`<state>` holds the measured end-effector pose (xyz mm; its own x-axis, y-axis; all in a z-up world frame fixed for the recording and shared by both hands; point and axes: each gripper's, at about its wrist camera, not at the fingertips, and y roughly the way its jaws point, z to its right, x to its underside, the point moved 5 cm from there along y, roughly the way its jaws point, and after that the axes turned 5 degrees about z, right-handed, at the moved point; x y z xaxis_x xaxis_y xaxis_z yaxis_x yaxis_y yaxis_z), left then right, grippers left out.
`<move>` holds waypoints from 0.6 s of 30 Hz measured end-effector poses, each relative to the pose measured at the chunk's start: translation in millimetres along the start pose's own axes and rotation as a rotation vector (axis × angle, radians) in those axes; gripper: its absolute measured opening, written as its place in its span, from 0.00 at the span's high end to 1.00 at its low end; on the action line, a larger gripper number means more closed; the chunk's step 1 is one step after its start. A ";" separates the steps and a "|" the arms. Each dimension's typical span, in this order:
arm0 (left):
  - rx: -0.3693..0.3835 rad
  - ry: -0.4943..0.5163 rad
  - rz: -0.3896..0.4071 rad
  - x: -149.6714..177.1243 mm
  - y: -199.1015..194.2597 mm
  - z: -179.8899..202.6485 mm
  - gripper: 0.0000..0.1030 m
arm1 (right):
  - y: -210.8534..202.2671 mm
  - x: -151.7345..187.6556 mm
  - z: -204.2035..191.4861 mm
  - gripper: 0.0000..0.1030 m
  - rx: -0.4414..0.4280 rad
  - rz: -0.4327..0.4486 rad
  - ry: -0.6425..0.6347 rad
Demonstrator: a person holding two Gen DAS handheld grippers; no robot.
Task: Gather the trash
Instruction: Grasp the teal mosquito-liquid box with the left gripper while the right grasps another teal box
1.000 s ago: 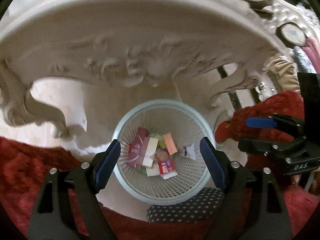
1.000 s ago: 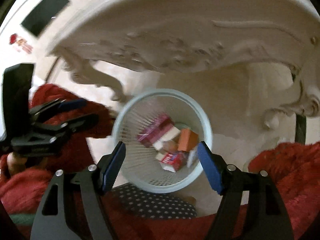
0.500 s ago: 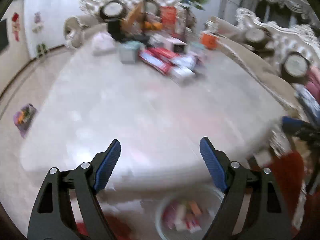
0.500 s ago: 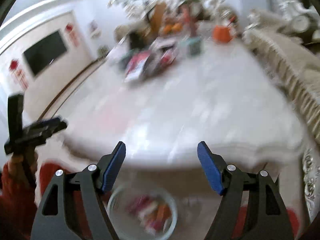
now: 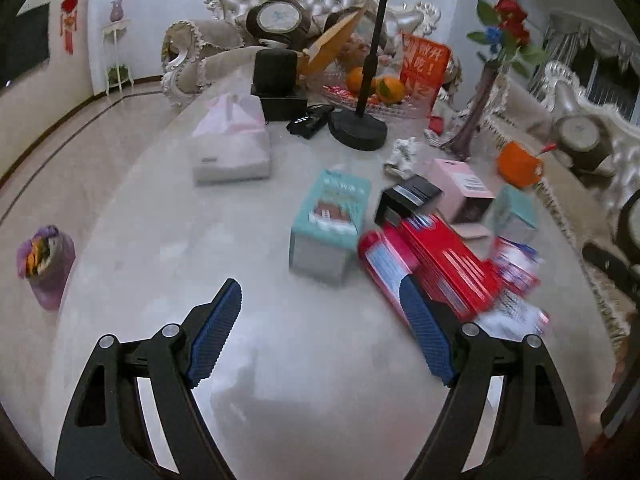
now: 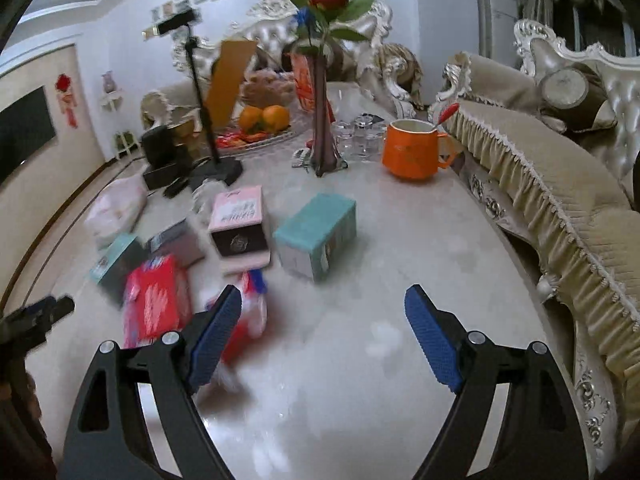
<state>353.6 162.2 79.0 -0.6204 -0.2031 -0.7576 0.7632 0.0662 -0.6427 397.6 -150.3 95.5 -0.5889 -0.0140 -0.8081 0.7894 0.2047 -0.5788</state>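
Litter lies on the pale marble table (image 5: 168,240): two red boxes (image 5: 440,264), a teal box (image 5: 332,224), a pink box (image 5: 460,188), a black box (image 5: 412,198) and crumpled paper (image 5: 402,152). My left gripper (image 5: 320,292) hangs open above the table's near part, just short of the red boxes, holding nothing. In the right wrist view, a second teal box (image 6: 318,236), the pink box (image 6: 238,220) and a blurred red packet (image 6: 156,304) lie ahead. My right gripper (image 6: 324,296) is opening over bare marble, with nothing between its fingers. A red-and-white wrapper (image 6: 252,308) sits by its left finger.
At the back stand a tissue pack (image 5: 232,148), a black camera stand (image 5: 360,128), a fruit tray (image 5: 376,88), a vase of roses (image 6: 322,120), glasses and an orange mug (image 6: 412,150). Fringed sofas (image 6: 560,184) border the table. A purple bin (image 5: 48,264) stands on the floor.
Both views swung up from the white basket under the table to the table top. The basket has dropped out of sight. The right jaws stand a little wider.
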 end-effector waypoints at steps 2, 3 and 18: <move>0.000 0.011 -0.028 -10.7 24.0 1.5 0.23 | 24.3 -8.2 -6.1 0.22 0.009 -0.044 0.022; 0.010 0.005 -0.039 -14.4 32.8 1.8 0.23 | 33.2 -10.8 -7.7 0.23 0.009 -0.063 0.034; -0.016 0.056 -0.141 -32.6 99.0 -3.2 0.23 | 133.3 -27.7 -14.2 0.23 0.151 -0.236 0.011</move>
<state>448.8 178.4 39.6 -0.7306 -0.1570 -0.6645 0.6652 0.0560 -0.7446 516.7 -108.8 42.3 -0.7605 -0.0329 -0.6486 0.6469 0.0485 -0.7610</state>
